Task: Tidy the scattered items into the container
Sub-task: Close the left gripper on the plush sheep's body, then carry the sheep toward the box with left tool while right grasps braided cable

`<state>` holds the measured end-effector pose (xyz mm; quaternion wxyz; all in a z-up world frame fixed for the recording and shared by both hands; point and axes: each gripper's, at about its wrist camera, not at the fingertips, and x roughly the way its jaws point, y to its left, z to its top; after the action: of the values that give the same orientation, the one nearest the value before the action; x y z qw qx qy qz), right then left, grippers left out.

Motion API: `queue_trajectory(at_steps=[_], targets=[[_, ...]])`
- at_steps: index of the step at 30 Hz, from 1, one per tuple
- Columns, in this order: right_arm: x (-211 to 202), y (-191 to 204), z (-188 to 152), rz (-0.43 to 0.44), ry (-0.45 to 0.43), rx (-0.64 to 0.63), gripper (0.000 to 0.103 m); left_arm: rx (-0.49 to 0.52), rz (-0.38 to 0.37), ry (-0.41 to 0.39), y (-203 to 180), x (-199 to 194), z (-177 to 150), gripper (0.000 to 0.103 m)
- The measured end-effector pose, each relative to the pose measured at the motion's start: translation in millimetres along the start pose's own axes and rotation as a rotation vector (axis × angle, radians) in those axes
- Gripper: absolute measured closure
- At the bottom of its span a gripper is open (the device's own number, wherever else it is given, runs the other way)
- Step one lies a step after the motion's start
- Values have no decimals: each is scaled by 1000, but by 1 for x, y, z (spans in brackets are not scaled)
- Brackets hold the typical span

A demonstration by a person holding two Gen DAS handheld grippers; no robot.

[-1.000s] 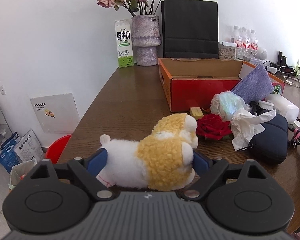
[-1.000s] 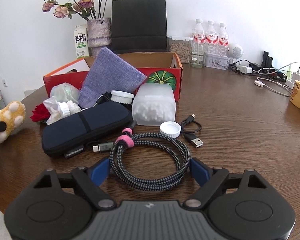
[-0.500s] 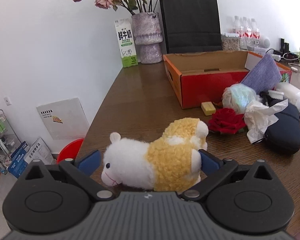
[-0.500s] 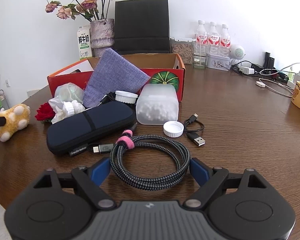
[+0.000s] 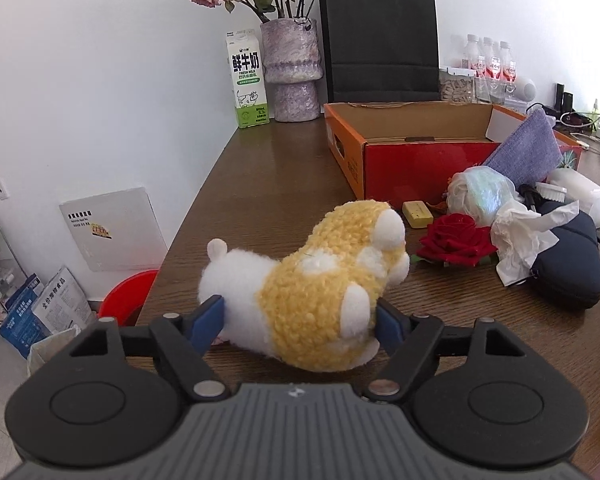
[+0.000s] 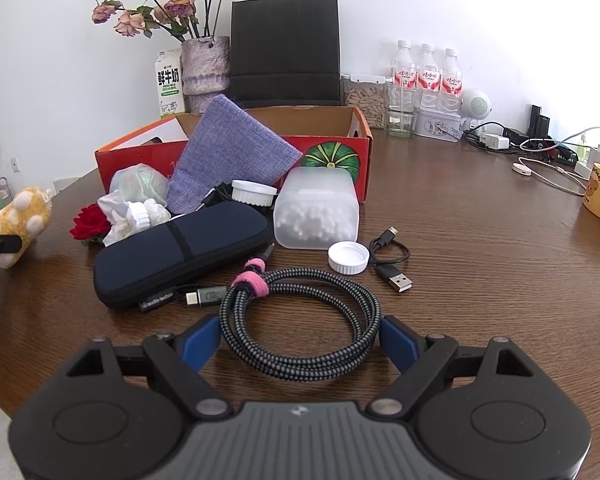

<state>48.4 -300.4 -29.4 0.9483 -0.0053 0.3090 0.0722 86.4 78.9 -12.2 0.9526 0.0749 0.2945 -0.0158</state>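
Your plush toy [image 5: 312, 292] now sits lifted at the worktop [image 5: 260, 184] edge, higher and more tilted than a moment ago, so the carry to the red box [image 5: 416, 160] looks to be starting. Your left hand-held gripper [image 5: 300, 320] is closing, its blue pads pressing into both fuzzy flanks. The box stands ahead and to the right, well apart. Your right hand-held gripper [image 6: 300, 338] has not moved; its jaws stand apart around the coiled cable [image 6: 300, 320], seemingly not squeezing it.
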Motion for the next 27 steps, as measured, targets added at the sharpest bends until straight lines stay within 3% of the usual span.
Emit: queue_trajectory(at_steps=[4,12,27], targets=[[-6,2,0,-3,-22,-18,18,57,45,-34,-17,-13,-4,43],[-18,-1,-2,6,-48,-14,18,113,30,-102,-41,-33,-6,46],[-39,-1,6,33,-135,-22,20,117,14,-193,-58,-49,7,46]])
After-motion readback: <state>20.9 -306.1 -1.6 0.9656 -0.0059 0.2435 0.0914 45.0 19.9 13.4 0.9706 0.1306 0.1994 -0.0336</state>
